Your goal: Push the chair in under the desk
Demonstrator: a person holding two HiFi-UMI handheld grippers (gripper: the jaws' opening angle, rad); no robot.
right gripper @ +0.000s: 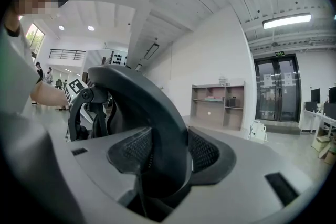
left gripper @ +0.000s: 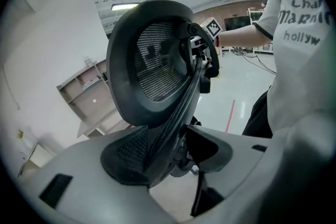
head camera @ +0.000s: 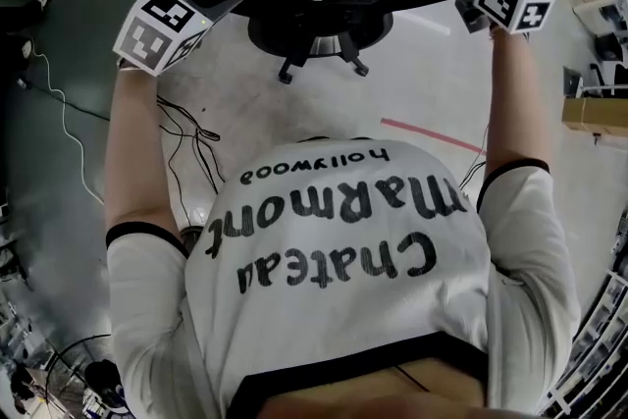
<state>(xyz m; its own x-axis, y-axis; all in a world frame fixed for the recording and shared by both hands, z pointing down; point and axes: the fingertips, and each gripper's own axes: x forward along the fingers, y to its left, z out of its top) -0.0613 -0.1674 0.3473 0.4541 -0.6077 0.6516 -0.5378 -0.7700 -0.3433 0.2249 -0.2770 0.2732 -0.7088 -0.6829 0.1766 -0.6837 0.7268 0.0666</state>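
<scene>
Straddling the rim of the chair [left gripper: 157, 60], the left gripper [left gripper: 173, 152] is seen with its jaws spread: the rim is laid against one pad, a thin gap is left at the other, and no pinch is made. The right gripper [right gripper: 168, 165] is pressed shut on the opposite side of the same backrest, and the space between its two mesh-faced pads is filled by the curved rim.

Both tools are held out at the ends of bare arms, one on each side of the backrest, with their marker cubes [head camera: 162, 25] turned up towards the head camera. From each gripper view the other gripper is made out across the mesh back.

The chair is stood on the pale floor [head camera: 412, 83] directly in front of the person, its back turned towards them. Its wheeled base [head camera: 319, 49] is seen below the seat from above. The lower half of the head view is filled by a white printed shirt [head camera: 343, 240].

A short red line [head camera: 432, 134] is marked on the floor near the right arm, and loose cables [head camera: 186, 128] are trailed beside the left arm. A wooden shelf unit [right gripper: 218, 105] is set against the white wall beyond the chair, and glass doors [right gripper: 277, 89] are placed to one side of it.
</scene>
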